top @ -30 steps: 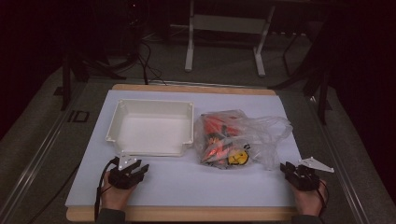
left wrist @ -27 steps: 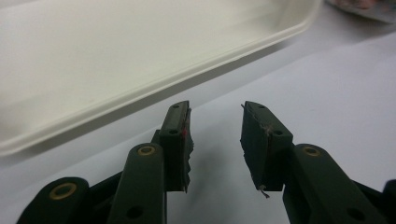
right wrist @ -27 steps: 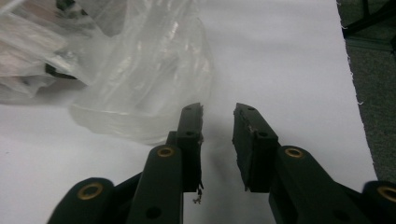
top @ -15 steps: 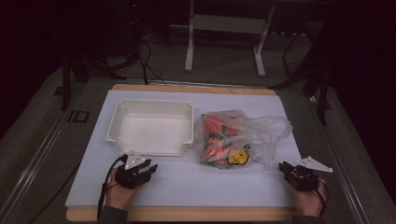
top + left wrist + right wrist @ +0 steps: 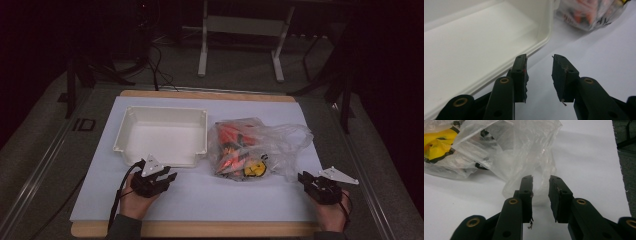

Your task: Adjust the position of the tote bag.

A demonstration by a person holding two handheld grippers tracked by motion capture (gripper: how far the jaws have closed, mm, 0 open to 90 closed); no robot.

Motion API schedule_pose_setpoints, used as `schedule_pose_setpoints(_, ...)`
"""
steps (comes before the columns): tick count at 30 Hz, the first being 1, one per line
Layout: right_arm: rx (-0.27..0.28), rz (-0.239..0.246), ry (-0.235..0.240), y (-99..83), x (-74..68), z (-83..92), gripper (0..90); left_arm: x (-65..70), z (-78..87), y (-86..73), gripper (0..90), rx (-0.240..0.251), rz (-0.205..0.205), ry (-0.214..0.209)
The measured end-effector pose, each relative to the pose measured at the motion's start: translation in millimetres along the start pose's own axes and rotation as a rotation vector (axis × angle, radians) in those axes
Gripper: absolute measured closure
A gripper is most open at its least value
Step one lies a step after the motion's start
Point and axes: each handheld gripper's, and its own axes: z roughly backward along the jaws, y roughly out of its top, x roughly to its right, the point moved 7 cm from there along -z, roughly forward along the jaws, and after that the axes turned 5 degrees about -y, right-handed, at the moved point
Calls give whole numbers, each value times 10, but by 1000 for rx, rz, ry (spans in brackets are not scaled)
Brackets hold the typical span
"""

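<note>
A white tray (image 5: 162, 134) sits on the white sheet (image 5: 210, 192) covering the counter (image 5: 200, 95), and nothing lies inside it. Just beside its right wall lies a clear plastic bag (image 5: 255, 145) holding orange and red items and one yellow piece; what they are cannot be told. The left tongs (image 5: 167, 176) are spread, tips close to the tray's near rim. The right tongs (image 5: 303, 177) are spread too, tips near the bag's loose edge. Since a second ago, the left tongs have moved forward and inward toward the tray's near right corner; the right tongs have barely shifted.
</note>
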Motion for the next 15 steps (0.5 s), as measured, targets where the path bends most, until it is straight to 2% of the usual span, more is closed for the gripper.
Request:
schedule_pose_setpoints(11,4,18,11,35,-54,8,726,118,-97,176,644,1,-38,-31)
schedule_pose_setpoints(15,6,29,16,53,-88,7,726,200,-149,275,643,4,-58,-52)
